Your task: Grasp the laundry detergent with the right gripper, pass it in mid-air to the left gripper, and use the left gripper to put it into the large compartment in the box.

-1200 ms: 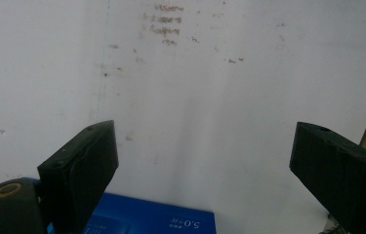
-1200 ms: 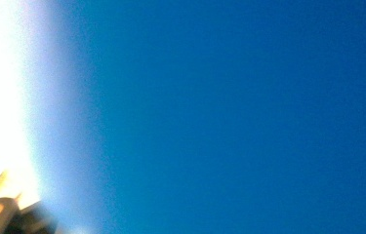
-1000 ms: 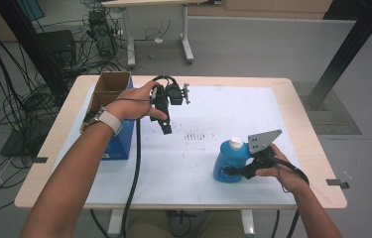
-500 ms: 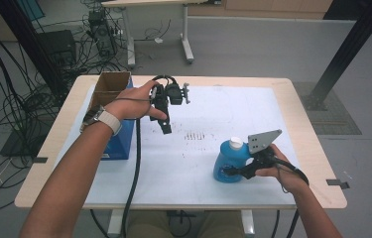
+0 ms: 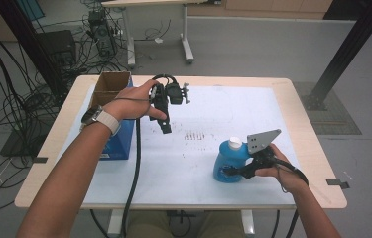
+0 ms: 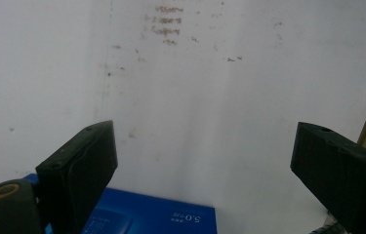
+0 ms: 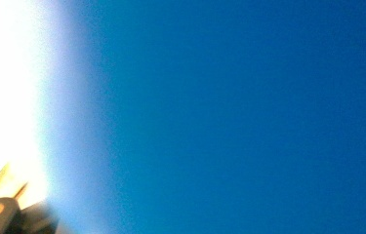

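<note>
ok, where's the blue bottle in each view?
High view: blue bottle stands lower right of centre on the white sheet, at the right gripper.
Left gripper view: not in it; blue box at bottom edge, sheet beyond.
Right gripper view: its blue wall covers most of the frame, very close.
Shared landmark: the white sheet; the box is also in high view.
</note>
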`<state>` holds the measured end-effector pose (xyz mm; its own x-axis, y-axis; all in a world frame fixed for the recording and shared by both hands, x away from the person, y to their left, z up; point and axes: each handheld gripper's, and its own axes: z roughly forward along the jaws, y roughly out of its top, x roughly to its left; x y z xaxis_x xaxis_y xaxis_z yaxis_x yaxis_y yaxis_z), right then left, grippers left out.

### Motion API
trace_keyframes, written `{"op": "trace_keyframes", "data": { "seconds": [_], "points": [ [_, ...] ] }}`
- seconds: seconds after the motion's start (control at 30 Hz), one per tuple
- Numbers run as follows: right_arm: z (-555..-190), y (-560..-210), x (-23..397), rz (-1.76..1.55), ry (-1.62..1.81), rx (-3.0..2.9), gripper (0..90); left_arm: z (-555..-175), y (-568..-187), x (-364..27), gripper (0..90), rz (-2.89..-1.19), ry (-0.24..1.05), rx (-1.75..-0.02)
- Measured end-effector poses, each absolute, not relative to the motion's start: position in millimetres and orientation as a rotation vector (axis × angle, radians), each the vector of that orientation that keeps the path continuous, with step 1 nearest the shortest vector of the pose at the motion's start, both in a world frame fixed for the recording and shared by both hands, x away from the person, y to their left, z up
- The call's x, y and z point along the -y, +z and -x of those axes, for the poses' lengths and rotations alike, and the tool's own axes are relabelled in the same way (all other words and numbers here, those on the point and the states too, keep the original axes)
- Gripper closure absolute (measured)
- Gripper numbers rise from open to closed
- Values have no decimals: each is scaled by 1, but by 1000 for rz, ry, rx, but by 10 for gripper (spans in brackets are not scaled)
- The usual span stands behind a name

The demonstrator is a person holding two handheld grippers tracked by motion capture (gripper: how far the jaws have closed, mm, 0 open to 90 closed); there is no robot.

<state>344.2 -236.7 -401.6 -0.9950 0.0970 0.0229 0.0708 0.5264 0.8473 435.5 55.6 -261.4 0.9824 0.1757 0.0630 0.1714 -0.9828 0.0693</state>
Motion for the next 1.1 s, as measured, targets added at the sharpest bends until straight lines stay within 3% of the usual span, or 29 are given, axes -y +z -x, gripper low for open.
{"op": "trace_keyframes", "data": {
  "seconds": [1.1],
  "points": [
    [-350,-341,205,-174,1508,-2757,435,-400,-210,-38,84,-3114,123,-172]
  ]
}}
